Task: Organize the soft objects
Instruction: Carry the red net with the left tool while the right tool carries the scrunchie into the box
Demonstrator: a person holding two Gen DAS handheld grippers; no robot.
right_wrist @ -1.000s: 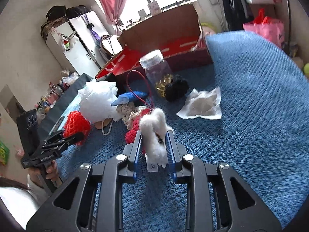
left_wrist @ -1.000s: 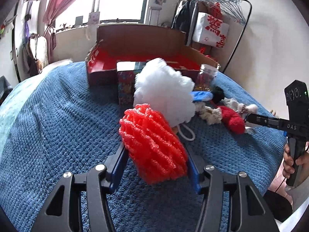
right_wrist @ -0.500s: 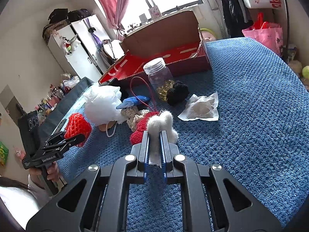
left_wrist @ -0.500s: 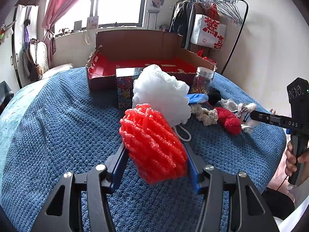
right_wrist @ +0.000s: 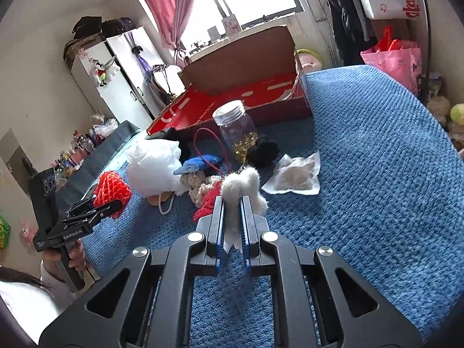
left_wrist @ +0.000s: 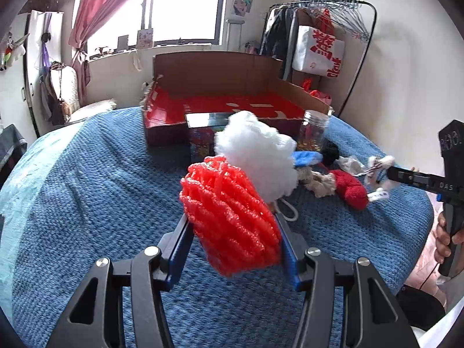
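The left gripper [left_wrist: 233, 226], marked "GenRobot.AI" on its side, is clamped on a red mesh sponge [left_wrist: 229, 217] held above the blue blanket [left_wrist: 87, 203]. The right gripper [right_wrist: 232, 203], lettered "DAS", is pinched tight on a white fluffy toy [right_wrist: 242, 187] just over the pile of soft things. A clear jar [right_wrist: 236, 129] holds gold pieces at its bottom. The open cardboard box [left_wrist: 220, 104] behind looks bare inside. A white bag [left_wrist: 319, 49] bears large red characters.
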